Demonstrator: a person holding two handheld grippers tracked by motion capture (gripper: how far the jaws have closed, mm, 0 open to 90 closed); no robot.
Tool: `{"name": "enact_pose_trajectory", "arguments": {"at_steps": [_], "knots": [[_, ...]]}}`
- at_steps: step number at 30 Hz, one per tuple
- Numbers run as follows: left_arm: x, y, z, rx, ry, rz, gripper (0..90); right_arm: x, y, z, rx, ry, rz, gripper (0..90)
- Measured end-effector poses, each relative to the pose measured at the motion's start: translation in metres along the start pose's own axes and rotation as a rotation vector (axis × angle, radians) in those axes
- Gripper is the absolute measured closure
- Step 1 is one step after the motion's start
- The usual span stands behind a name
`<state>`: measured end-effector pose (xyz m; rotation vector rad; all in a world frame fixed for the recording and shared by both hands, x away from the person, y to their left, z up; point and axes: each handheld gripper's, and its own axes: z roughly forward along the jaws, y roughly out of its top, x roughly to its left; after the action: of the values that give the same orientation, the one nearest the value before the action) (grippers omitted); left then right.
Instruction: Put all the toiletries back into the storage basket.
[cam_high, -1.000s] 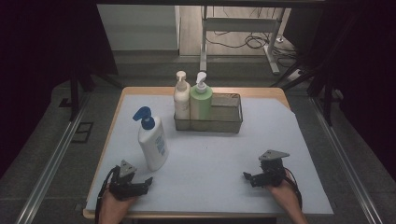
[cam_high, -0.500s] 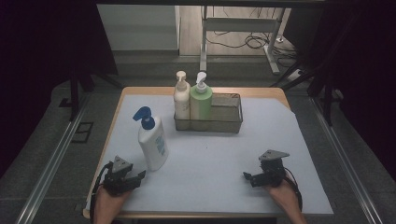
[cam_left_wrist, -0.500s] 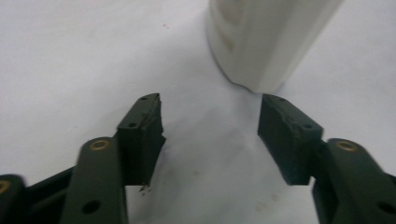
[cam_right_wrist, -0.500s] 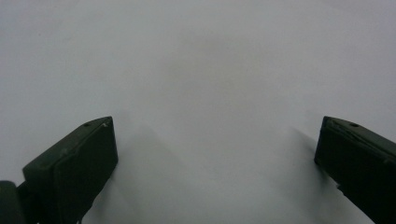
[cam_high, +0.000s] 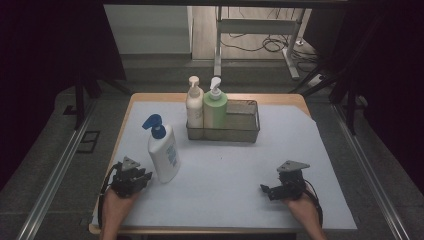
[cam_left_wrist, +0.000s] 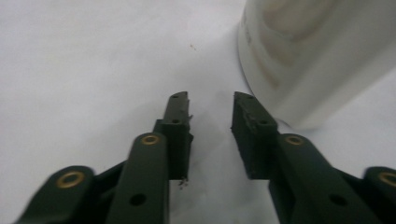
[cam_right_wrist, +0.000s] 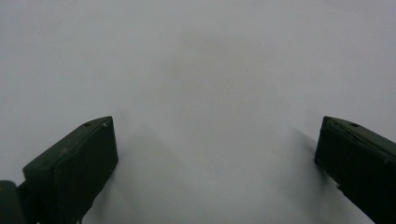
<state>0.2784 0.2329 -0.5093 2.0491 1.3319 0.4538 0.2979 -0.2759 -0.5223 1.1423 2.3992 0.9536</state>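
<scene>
1. The left gripper (cam_high: 131, 176) is sitting at the near left corner of the table (cam_high: 300, 125), and its jaws have just been closing; a narrow gap is showing between them in the left gripper view, with bare white surface there and nothing gripped.
2. The right gripper (cam_high: 280, 189) is resting near the front right, jaws spread wide and empty over the same white surface, well apart from every bottle.
3. The white bottle with the blue pump (cam_high: 164, 152) is standing upright just beside the left gripper, toward the table's middle; in the left gripper view its base (cam_left_wrist: 317, 60) is lying off the right jaw, not between the two.
4. The left hand is by far the nearer, so any grasp would probably call for re-opening and swinging toward that upright body.
5. Farther back, a wire basket (cam_high: 245, 127) is holding a cream bottle (cam_high: 194, 106) and a green bottle (cam_high: 215, 108).
</scene>
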Motion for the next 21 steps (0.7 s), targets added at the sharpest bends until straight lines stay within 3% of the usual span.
{"name": "enact_pose_trajectory", "arguments": {"at_steps": [11, 14, 21], "knots": [[0.002, 0.014, 0.016, 0.004, -0.061, 0.006, 88.4, 0.0, 0.0, 0.0, 0.002, 0.001, 0.0, 0.0], [-0.001, 0.017, 0.02, 0.018, -0.069, 0.026, 89.3, 0.0, 0.0, 0.0, 0.001, 0.001, 0.0, 0.0], [-0.004, 0.018, 0.025, 0.017, -0.086, 0.023, 89.4, 0.0, 0.0, 0.0, 0.0, 0.0, 0.001, 0.0]]}}
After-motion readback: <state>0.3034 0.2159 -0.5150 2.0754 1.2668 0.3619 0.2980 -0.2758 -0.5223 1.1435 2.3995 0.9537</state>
